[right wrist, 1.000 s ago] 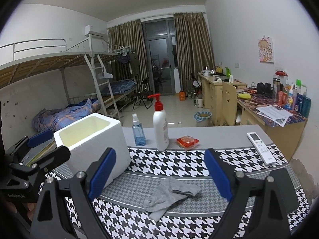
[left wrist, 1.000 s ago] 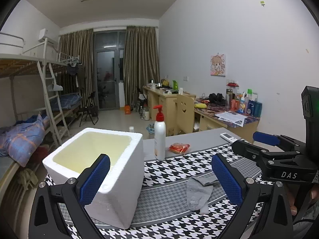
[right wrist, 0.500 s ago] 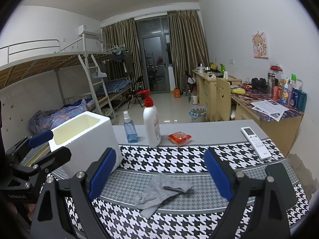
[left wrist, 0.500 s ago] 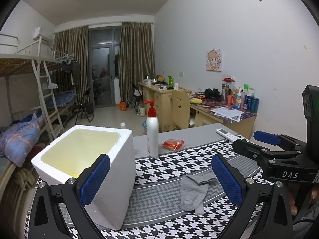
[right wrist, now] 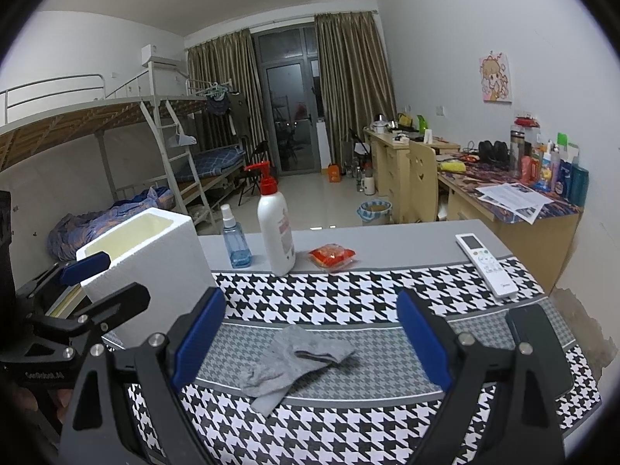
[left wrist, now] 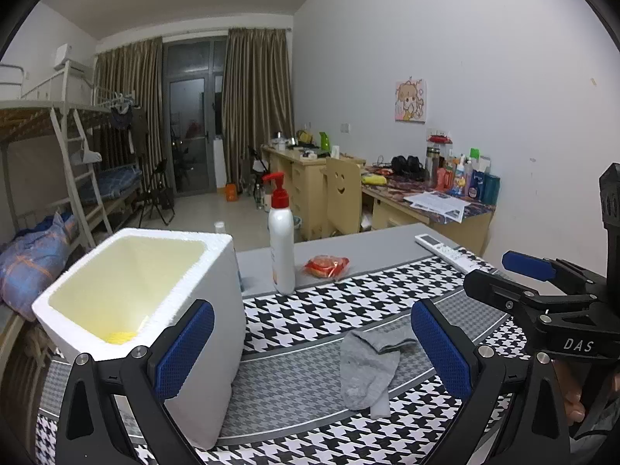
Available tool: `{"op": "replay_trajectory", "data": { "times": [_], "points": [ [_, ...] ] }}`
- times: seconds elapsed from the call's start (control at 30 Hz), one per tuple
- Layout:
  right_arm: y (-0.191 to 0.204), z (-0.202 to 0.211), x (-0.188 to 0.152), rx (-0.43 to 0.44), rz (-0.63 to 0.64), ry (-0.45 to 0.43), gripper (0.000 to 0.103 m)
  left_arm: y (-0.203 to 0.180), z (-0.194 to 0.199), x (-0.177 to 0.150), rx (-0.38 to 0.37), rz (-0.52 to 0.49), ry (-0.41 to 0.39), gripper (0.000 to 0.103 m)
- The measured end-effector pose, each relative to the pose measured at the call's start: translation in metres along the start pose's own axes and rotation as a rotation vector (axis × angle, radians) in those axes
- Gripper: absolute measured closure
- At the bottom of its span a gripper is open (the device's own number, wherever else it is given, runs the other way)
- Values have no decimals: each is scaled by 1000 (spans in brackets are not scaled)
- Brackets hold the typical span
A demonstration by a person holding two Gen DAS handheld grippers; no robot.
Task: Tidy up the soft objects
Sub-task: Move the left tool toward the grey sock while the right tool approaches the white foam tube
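A crumpled grey sock [left wrist: 368,368] [right wrist: 294,360] lies on the houndstooth tablecloth [right wrist: 348,298]. A white foam box [left wrist: 131,302] [right wrist: 147,255] stands open-topped to its left, with something yellow at its bottom. My left gripper [left wrist: 310,352] is open above the table; the box is by its left finger and the sock just inside its right finger. My right gripper [right wrist: 310,345] is open too, hovering over the sock, which lies between its blue pads [right wrist: 422,345]. Each gripper shows at the edge of the other's view. Nothing is held.
Along the far side of the table stand a white pump bottle [right wrist: 275,232], a small blue spray bottle [right wrist: 234,242] and a red snack packet [right wrist: 331,255]. A white remote [right wrist: 486,263] and a dark phone-like slab [right wrist: 538,345] lie at the right. Bunk bed and desks stand behind.
Both grippers have come lower and slightly closer to the table; the sock and box look larger and sit lower between the fingers. Both stay open.
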State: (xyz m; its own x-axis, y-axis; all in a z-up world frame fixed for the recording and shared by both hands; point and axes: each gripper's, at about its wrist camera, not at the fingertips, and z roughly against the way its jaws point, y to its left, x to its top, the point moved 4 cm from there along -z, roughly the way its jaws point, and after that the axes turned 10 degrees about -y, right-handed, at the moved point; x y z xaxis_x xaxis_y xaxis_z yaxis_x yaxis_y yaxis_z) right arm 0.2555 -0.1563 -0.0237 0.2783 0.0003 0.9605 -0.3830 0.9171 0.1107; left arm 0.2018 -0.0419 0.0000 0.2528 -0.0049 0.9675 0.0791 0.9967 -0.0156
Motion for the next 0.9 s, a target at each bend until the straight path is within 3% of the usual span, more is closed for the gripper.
{"op": "replay_trajectory", "data": {
  "times": [0.9],
  "points": [
    [-24, -12, -19, -34, -29, 64, 10, -15, -44, -25, -39, -10, 109, 1]
  ]
}}
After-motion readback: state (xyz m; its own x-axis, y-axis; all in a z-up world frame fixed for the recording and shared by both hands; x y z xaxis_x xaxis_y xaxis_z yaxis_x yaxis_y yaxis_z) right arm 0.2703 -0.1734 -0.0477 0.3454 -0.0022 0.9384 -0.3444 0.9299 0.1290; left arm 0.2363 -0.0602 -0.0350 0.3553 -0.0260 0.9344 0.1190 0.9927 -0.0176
